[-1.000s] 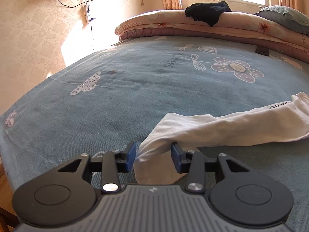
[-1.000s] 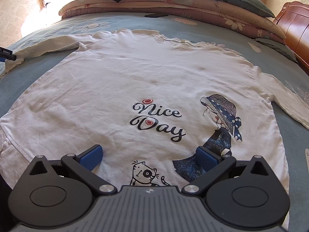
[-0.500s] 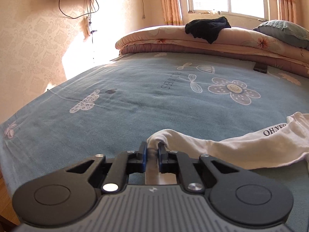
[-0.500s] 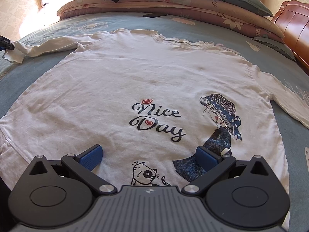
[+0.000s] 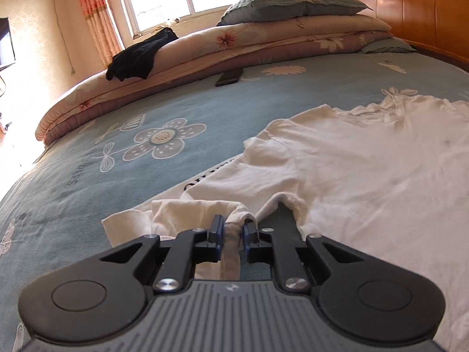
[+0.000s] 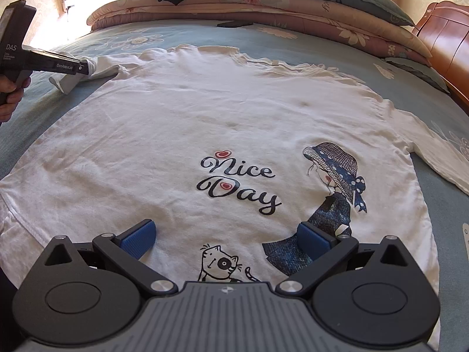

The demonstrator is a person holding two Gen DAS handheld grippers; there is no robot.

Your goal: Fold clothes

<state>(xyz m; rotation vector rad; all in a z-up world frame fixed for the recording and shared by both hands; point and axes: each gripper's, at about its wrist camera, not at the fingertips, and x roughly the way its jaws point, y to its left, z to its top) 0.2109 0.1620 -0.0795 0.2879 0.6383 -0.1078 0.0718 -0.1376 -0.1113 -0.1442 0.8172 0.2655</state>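
Pinching the bunched cuff of the sleeve [image 5: 234, 214], the left gripper [image 5: 233, 234] sat at the lower centre of its view, its jaws easing apart with the cloth between them. Spread flat on the blue bed [image 6: 307, 39], the white shirt [image 6: 205, 111] filled the right wrist view. At bottom centre, the right gripper [image 6: 227, 239] stood wide over the hem, holding nothing.

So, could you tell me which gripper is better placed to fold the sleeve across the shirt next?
The left. The left gripper already has the sleeve cuff between its jaws, which are opening slightly, beside the shirt. The right gripper hovers open above the hem, holding nothing.
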